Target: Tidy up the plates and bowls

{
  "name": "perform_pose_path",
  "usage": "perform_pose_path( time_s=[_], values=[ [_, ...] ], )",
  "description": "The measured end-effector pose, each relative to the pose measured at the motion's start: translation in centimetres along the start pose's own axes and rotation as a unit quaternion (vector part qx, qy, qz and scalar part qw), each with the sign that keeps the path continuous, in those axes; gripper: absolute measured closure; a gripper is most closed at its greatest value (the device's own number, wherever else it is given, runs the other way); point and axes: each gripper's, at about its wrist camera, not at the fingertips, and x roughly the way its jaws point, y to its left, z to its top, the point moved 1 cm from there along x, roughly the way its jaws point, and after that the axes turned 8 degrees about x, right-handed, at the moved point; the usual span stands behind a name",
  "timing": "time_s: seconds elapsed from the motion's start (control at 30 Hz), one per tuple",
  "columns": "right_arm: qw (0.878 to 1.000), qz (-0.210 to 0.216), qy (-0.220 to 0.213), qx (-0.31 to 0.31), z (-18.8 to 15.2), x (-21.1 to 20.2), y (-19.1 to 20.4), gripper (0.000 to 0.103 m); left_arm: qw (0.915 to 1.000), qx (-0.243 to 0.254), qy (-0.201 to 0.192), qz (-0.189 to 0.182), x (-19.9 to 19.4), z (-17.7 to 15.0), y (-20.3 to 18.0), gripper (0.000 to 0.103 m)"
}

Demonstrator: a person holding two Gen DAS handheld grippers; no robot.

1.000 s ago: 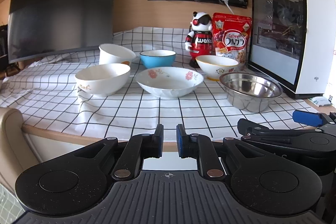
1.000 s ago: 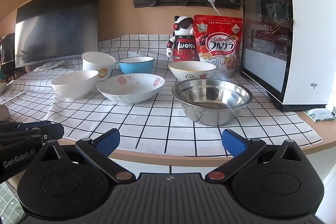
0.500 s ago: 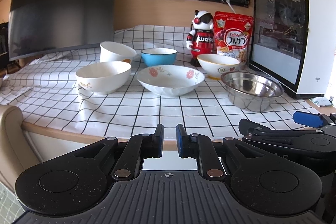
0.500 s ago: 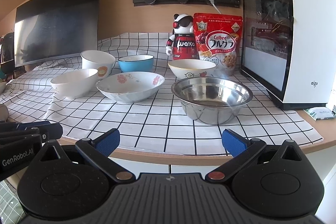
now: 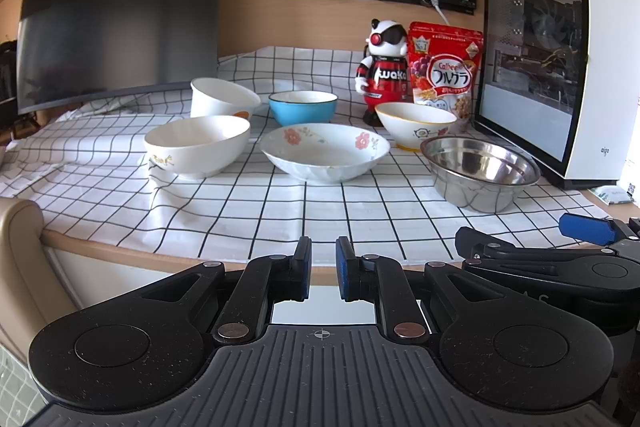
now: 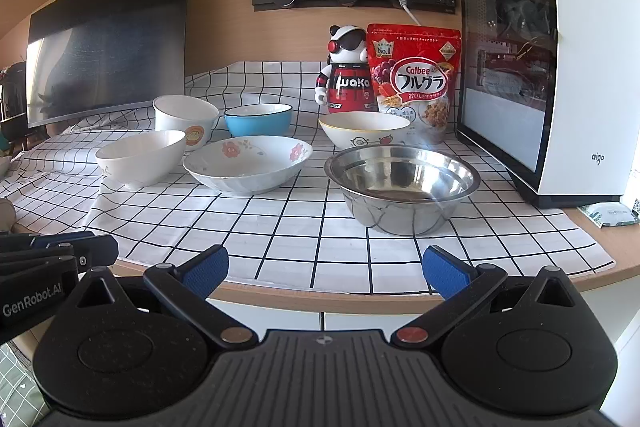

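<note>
The cloth (image 6: 280, 227) is white with a black grid. Near left stands a white bowl (image 6: 140, 157), far left a white cup-bowl (image 6: 186, 121) with an orange mark, then a blue bowl (image 6: 258, 119). The middle dish (image 6: 248, 163) is white with pink flowers. The right bowl (image 6: 402, 187) is shiny silver metal. The cereal bag (image 6: 414, 79) is red.

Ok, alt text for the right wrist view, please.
The open right gripper faces six separate, empty bowls on a checked cloth, the steel bowl nearest. Behind stand a toy robot, a cereal bag and a white PC case; the left gripper shows at the left edge.
</note>
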Motion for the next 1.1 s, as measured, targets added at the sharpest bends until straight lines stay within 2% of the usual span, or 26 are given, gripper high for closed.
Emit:
perform_pose_path(
  time_s=[1.1],
  values=[
    [1.0,0.0,0.008,0.004,-0.18,0.48,-0.28,0.0,1.0,-0.003,0.004,0.001,0.43,-0.12,0.52,0.087]
  ],
)
